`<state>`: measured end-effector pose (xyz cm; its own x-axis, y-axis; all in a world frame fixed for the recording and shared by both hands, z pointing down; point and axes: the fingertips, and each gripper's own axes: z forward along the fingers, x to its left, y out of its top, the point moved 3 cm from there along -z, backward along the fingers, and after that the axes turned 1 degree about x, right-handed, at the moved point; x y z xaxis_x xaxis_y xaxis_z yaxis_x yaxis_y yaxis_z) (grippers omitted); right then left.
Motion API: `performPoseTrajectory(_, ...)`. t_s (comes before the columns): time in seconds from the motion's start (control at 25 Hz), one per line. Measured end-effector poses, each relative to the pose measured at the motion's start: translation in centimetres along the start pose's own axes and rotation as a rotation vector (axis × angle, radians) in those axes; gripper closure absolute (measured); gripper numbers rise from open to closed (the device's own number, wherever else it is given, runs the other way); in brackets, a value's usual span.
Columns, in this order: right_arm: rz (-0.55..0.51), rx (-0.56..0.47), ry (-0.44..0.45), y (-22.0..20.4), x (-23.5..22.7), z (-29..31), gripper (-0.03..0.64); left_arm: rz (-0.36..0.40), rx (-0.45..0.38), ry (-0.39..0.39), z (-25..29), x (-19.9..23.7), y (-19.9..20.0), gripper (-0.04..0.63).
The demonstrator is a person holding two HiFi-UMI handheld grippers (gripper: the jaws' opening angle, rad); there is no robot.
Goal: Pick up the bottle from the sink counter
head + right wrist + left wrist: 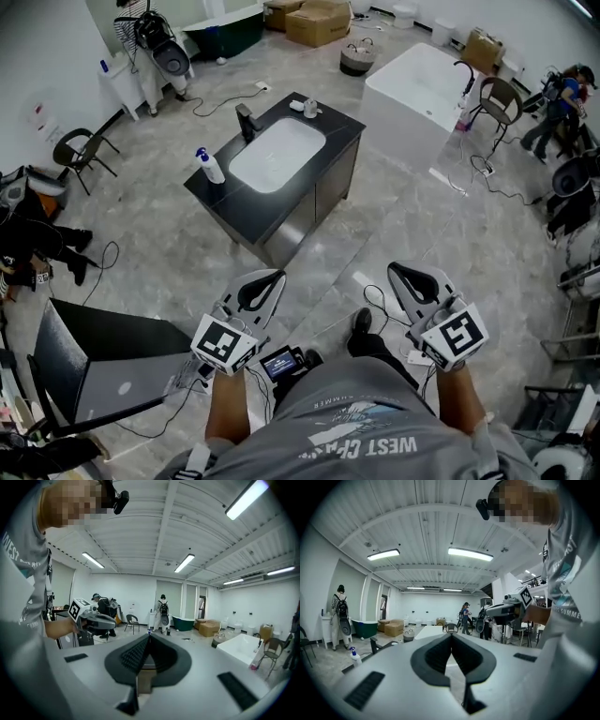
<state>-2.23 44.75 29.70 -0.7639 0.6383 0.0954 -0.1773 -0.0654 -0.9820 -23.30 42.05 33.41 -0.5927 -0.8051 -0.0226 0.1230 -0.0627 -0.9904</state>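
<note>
A white bottle (210, 166) with a blue spray top stands on the left end of the black sink counter (323, 155), beside the white basin (276, 155). It also shows small at the far left of the left gripper view, as the bottle (355, 656). My left gripper (277, 276) and right gripper (395, 270) are held close to my body, well short of the counter and over the floor. Both are shut with nothing between their jaws: the left gripper (451, 636) and the right gripper (149, 637) each show their tips meeting.
A black faucet (246, 122) and a small white item (309, 108) stand on the counter. A white bathtub (417, 89) lies to the right, a laptop (122, 384) on a stand at lower left. Chairs (80, 150), cardboard boxes (314, 19), floor cables and people surround.
</note>
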Motion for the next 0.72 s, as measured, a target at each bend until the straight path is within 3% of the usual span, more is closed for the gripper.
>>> performPoseTrajectory(0.28,0.009,0.001,0.065,-0.5,-3.4,3.5,0.614,-0.024,0.036,0.029,3.2,1.7,-0.2,0.591)
performPoseTrajectory(0.48,0.056,0.058,0.079,-1.9,-8.6,5.0,0.615,-0.024,0.07,0.04,8.2,2.7,-0.2,0.591)
performPoseTrajectory(0.72,0.103,0.043,0.11,-3.5,-14.4,6.1,0.615,-0.01,0.097,0.057,14.0,3.3,0.2,0.591)
